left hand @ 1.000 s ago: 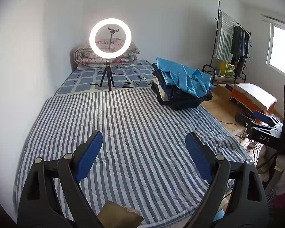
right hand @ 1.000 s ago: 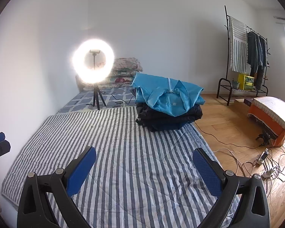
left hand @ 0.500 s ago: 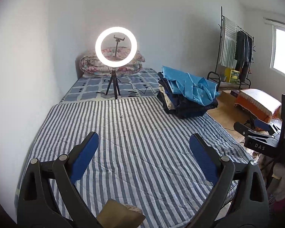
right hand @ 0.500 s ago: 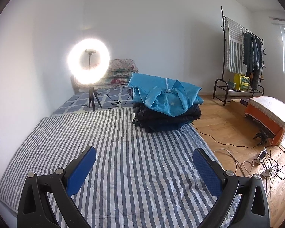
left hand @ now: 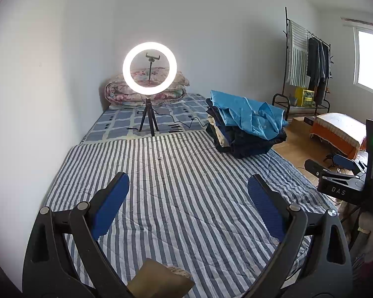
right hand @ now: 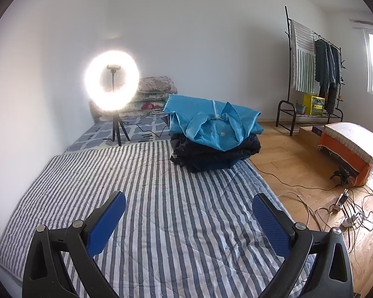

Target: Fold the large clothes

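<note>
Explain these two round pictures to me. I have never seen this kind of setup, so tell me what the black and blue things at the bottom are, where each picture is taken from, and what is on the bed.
There is no robot here. A person holds a hand-held two-finger tool in each hand, and each one carries a wide-angle camera looking forward along its fingers, which makes the pictures round.

One picture is from the left tool, the other from the right tool. The blue pads on black arms are their fingers. Both tools are open and hold nothing.

Both look over a bed with a striped quilt. At its far right side sits a pile of clothes, with a light blue garment on top. Behind stands a lit ring light on a small tripod, and folded bedding lies against the wall. Folding has not begun yet.
</note>
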Action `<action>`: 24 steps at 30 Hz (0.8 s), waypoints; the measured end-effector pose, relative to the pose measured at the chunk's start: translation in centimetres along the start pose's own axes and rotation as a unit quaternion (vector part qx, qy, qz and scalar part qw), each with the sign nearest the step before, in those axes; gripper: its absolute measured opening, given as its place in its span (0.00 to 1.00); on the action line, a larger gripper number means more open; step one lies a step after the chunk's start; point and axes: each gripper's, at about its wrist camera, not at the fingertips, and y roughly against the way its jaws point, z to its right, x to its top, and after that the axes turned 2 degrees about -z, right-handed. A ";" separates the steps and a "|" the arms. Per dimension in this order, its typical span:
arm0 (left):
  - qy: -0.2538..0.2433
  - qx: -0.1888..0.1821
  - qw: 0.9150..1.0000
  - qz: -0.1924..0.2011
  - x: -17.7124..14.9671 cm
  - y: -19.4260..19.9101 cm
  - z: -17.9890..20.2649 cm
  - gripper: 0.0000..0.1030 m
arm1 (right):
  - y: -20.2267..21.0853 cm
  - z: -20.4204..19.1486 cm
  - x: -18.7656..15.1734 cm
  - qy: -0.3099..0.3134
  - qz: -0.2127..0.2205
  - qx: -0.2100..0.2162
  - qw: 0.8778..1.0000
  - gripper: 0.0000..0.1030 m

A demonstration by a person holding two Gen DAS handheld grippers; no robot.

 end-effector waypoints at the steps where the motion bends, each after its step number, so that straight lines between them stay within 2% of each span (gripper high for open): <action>1: -0.001 0.000 1.000 0.000 0.0 0.0 0.1 0.95 | 0.0 0.0 0.0 -0.001 0.000 -0.001 1.000 1.00; 24: -0.003 0.001 1.000 -0.001 -0.1 -0.1 0.2 0.95 | -0.3 0.4 -0.1 -0.005 -0.007 -0.002 1.000 1.00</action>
